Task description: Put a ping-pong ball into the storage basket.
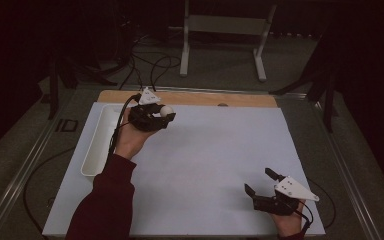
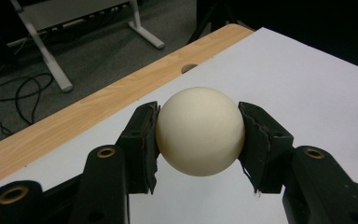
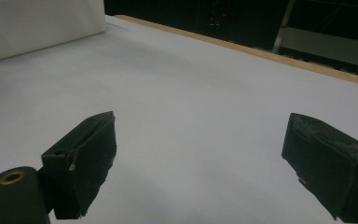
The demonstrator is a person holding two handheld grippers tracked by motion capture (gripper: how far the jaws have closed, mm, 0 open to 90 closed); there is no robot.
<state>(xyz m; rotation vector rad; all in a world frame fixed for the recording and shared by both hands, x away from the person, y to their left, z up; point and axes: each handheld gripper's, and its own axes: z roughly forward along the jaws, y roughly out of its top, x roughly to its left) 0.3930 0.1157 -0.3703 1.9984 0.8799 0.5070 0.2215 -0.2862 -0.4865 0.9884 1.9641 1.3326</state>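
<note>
A cream-white ball sits clamped between the two black pads of my left gripper. In the high view that ball is held above the far left part of the white sheet, just right of the tray, with the left gripper shut on it. My right gripper rests low near the sheet's front right corner. Its jaws stand wide apart, and in the right gripper view nothing lies between the fingers of the right gripper.
A long white tray lies along the sheet's left edge; its wall shows far off in the right gripper view. A wooden strip with a small hole runs along the far edge. Beyond it stand a white frame and floor cables.
</note>
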